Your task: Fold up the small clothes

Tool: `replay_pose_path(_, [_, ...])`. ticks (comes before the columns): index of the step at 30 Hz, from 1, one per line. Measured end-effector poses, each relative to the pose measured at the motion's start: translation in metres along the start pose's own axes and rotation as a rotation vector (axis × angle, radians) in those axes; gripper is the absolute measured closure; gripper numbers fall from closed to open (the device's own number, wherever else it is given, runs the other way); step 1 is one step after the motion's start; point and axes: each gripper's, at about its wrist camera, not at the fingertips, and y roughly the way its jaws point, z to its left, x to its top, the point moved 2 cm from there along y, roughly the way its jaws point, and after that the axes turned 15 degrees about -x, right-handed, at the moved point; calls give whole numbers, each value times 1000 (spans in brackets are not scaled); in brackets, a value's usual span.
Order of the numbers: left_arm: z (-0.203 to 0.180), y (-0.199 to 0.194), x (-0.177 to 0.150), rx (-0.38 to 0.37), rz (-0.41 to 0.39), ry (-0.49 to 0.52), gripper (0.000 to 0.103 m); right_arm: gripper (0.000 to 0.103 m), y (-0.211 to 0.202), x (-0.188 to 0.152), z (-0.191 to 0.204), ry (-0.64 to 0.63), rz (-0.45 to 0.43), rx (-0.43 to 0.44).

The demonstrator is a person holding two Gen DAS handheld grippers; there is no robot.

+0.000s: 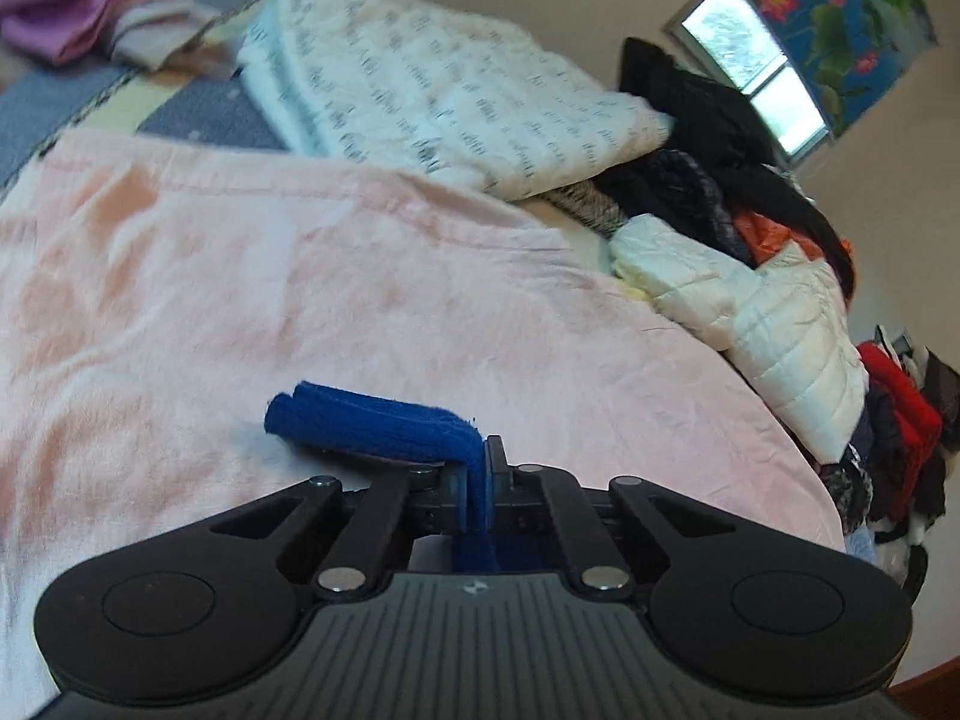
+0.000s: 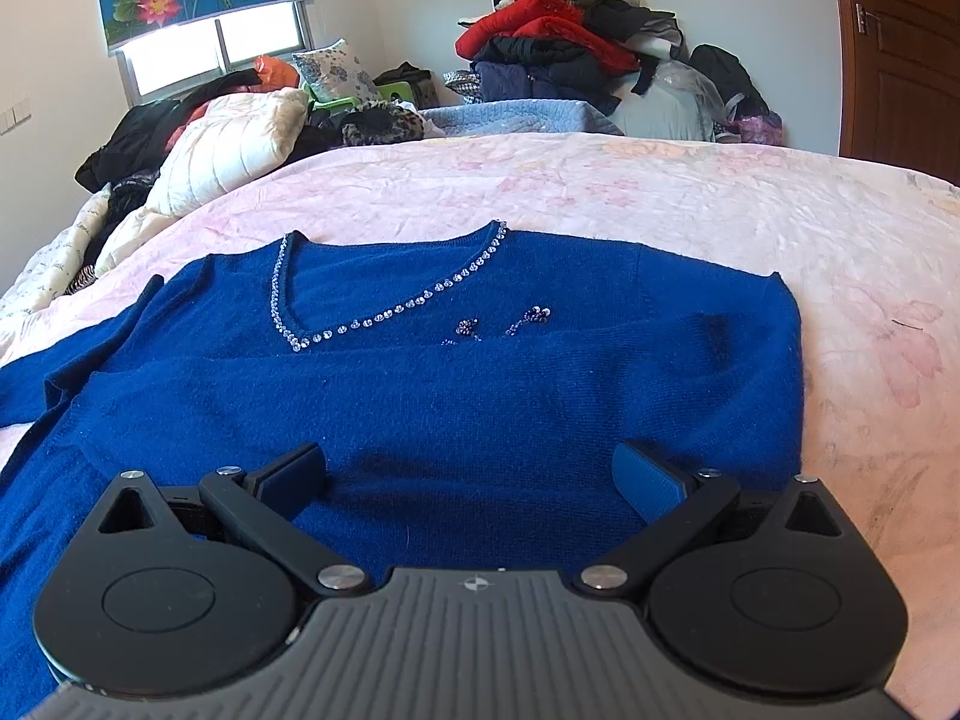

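**Blue sweater, sleeve fold in hand**

While the garment lies face up on the pink bedspread [image 2: 600, 192], one entry covers it: blue sweater [image 2: 456, 396], knit, V-neck trimmed with a line of clear beads [image 2: 384, 315], two small beaded motifs just below, toward 3 o'clock.

- Left gripper [image 1: 478, 480]: fingers clenched on a doubled strip of the blue knit, judged a sleeve end or hem edge. The strip trails toward 10 o'clock over the bedspread, likely gripped so that it can be carried across the body.
- Right gripper [image 2: 471, 480]: fingers released, spread wide above the lower body of the sweater, nothing between them; probably placed to steady the cloth.
- Surroundings: printed white quilt [image 1: 456, 96] at 12 o'clock in the left view; piled clothes [image 2: 558, 54] at 12 o'clock in the right view, well apart.
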Motion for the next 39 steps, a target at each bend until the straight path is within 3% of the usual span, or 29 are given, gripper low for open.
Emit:
replay_pose_path(3, [-77, -16, -29, -83, -29, 326, 98, 3, 0, 1, -1, 10, -1, 7])
replay_pose_path(5, [-132, -24, -70, -170, -9, 570, 98, 3, -1, 1, -2, 16, -1, 10])
replay_pose_path(9, [-195, -31, -168, -383, 161, 815, 98, 3, -1, 1, -3, 21, -1, 14])
replay_pose_path(11, [-211, -37, -220, -439, 221, 933, 98, 3, -1, 1, -4, 24, -2, 16])
replay_pose_path(13, [-218, -35, -268, -459, 309, 1035, 98, 3, -2, 1, -5, 28, -2, 19])
replay_pose_path(16, [-218, -29, -315, -408, 388, 1175, 97, 3, -1, 1, -6, 35, -2, 24])
replay_pose_path(20, [-200, -25, -324, -408, 399, 1168, 97, 3, -2, 1, -6, 45, -4, 32])
replay_pose_path(22, [-193, -29, -330, -437, 365, 1205, 96, 3, -2, 1, -7, 51, -4, 36])
replay_pose_path(24, [-193, -41, -343, -432, 317, 1310, 94, 3, -2, 1, -8, 55, -5, 39])
replay_pose_path(26, [-198, -51, -362, -409, 240, 1474, 76, 3, -2, 1, -8, 53, -4, 37])
replay_pose_path(27, [-199, -55, -373, -397, 199, 1565, 72, 3, -2, 1, -8, 51, -4, 36])
replay_pose_path(29, [-197, -65, -396, -423, 118, 1741, 71, 3, -2, 1, -8, 48, -4, 33])
replay_pose_path(31, [-195, -74, -410, -478, 97, 1839, 71, 3, -2, 1, -8, 49, -4, 33])
replay_pose_path(36, [-196, -71, -411, -449, 84, 1864, 72, 3, -2, 1, -8, 50, -4, 34])
replay_pose_path(39, [-196, -67, -406, -462, 130, 1815, 72, 3, -2, 1, -8, 49, -4, 33])
